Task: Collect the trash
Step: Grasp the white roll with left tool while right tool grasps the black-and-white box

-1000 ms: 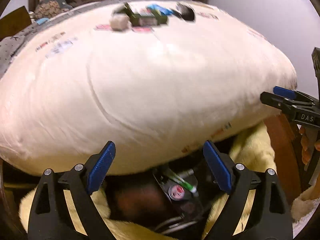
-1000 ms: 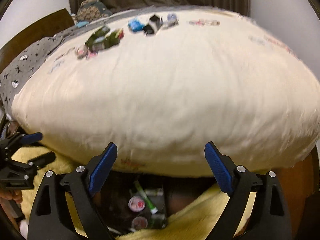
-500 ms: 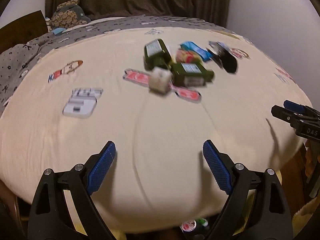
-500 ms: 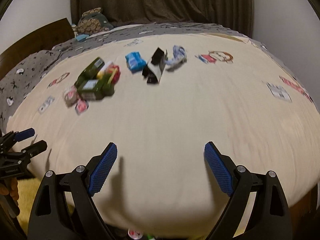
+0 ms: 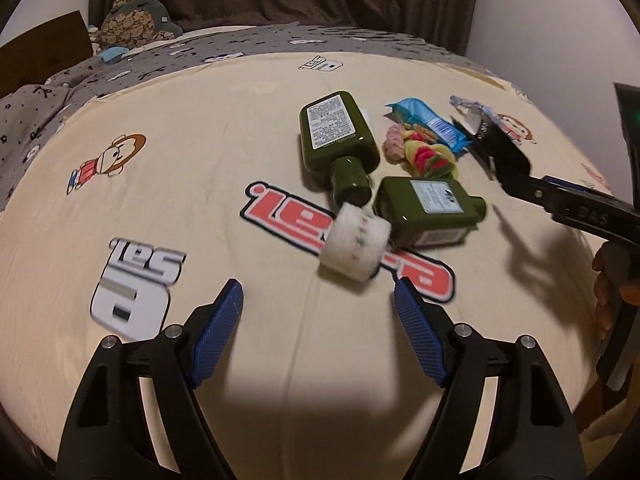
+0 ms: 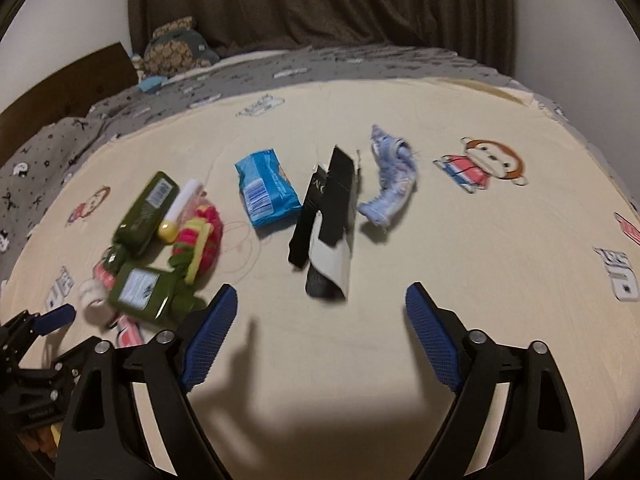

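Note:
Trash lies on a cream bedsheet (image 5: 200, 208). In the left wrist view: a white roll (image 5: 355, 243), two green bottles (image 5: 338, 136) (image 5: 430, 210), a red-yellow knitted scrap (image 5: 424, 154), a blue packet (image 5: 430, 122) and a black carton (image 5: 500, 148). My left gripper (image 5: 318, 316) is open and empty, just short of the white roll. In the right wrist view my right gripper (image 6: 318, 322) is open and empty, just short of the black carton (image 6: 330, 208); a blue packet (image 6: 266, 188) and a crumpled pale-blue wrapper (image 6: 390, 178) lie beside it.
A grey patterned blanket (image 6: 120, 116) and a stuffed toy (image 6: 176, 52) lie at the bed's far end by a dark curtain (image 6: 320, 0). The right gripper's body (image 5: 580, 208) shows at the right edge of the left wrist view.
Both grippers rose from below the bed's edge, over a bin of trash, to above the mattress and moved forward toward the items. Both stayed open.

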